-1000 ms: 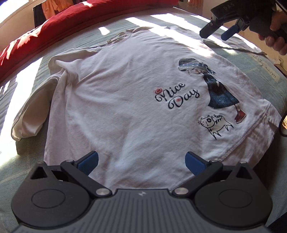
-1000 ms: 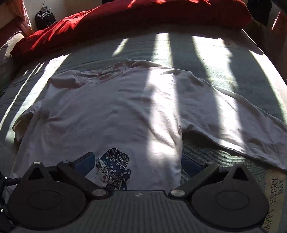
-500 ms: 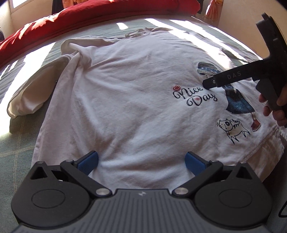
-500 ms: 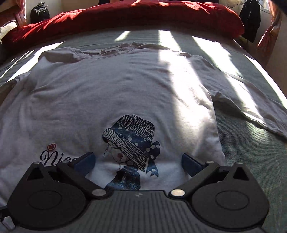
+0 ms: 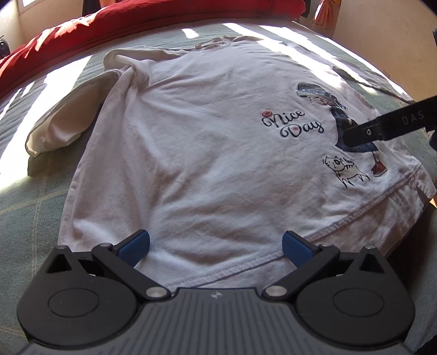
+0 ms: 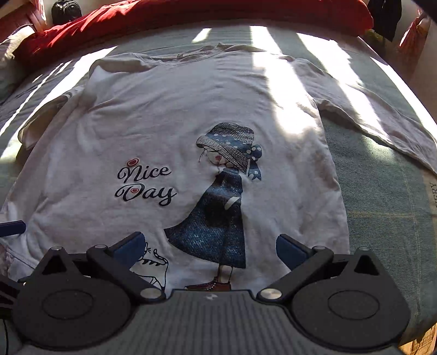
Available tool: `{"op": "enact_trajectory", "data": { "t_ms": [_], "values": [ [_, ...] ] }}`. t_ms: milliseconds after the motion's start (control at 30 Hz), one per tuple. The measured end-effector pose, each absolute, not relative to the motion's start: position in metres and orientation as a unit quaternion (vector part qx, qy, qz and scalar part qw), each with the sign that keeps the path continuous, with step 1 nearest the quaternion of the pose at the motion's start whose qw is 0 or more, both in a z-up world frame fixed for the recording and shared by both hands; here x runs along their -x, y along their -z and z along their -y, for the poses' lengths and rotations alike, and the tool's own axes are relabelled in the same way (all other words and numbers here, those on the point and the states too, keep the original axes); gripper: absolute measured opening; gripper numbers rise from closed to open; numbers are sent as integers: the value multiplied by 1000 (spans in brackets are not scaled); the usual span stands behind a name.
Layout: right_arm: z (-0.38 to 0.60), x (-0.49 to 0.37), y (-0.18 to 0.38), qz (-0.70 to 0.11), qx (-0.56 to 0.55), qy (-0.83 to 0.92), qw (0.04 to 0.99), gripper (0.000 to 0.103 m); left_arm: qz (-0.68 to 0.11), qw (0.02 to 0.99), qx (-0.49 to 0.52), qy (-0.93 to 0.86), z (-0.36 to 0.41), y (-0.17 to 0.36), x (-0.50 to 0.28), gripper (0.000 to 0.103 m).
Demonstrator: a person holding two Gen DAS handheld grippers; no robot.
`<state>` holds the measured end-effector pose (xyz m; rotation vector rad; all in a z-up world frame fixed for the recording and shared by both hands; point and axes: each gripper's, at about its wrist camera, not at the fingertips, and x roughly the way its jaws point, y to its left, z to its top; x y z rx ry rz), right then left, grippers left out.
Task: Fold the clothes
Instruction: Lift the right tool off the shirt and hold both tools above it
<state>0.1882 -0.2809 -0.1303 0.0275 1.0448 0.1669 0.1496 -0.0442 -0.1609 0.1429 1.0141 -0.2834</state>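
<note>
hard sunlight in blown-out stripes across the shirt [image 6: 191,114]; deep shadows between; sharp focus; strong fisheye curvature at edges

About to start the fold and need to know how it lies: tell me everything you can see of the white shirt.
The white shirt lies front up, spread on the grey-green bedcover, neckline toward the red quilt. It looks like soft, lightly wrinkled cotton with a stitched hem. The print shows "Nice Day", a girl in a dotted hat and blue dress, and a small cat. One sleeve is bunched and folded, the other lies flat outward. Both open grippers hover at the hem.
</note>
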Motion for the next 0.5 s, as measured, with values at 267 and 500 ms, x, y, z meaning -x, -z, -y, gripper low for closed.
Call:
{"op": "enact_trajectory", "data": {
  "t_ms": [267,500],
  "values": [
    [243,-233,150,-503,-13,-81,860,103,-487,862,-64,124,45,162,-152,102],
    [263,-168,155,-509,-41,-76,857,103,-482,866,-56,121,42,164,-151,103]
  ]
}}
